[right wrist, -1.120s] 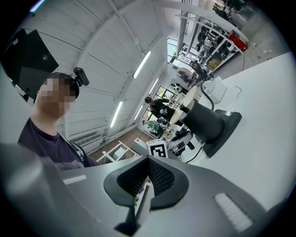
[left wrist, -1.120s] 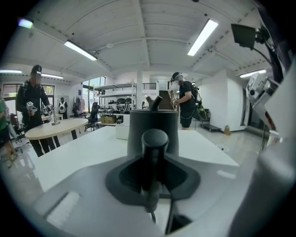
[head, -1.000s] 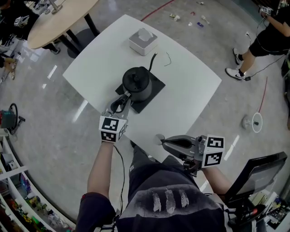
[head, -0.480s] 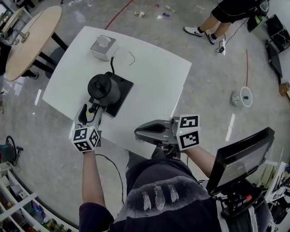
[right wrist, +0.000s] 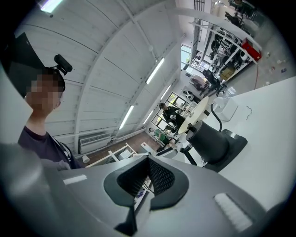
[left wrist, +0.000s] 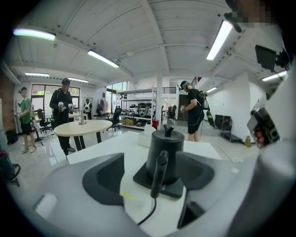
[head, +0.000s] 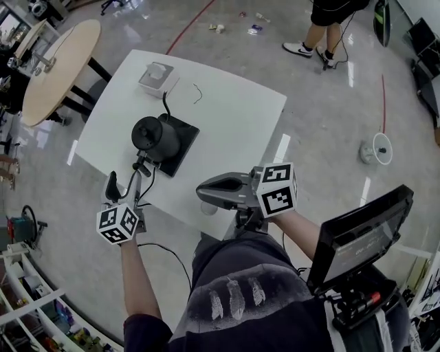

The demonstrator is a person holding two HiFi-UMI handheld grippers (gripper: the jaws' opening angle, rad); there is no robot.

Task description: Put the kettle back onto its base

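The black kettle (head: 152,135) stands upright on its flat black base (head: 180,147) on the white table (head: 234,124). Its handle (head: 141,165) points toward my left gripper (head: 124,189), which hangs just off the table's near edge with its jaws opening. In the left gripper view the kettle (left wrist: 165,150) and its handle (left wrist: 159,172) show ahead between the wide jaws of that gripper (left wrist: 150,180), with the pads clear of them. My right gripper (head: 214,192) is shut and empty over the near table edge. It sees the kettle (right wrist: 210,142) from the side.
A white box (head: 158,78) with a cord and a short loose wire (head: 198,93) lie at the table's far side. A round wooden table (head: 55,65) stands to the left. A person (head: 330,20) stands beyond the table. A monitor (head: 357,240) is close at my right.
My left gripper has let go of the kettle handle, opened wide and drawn back up off the table edge. The right gripper has drifted a little to the left.
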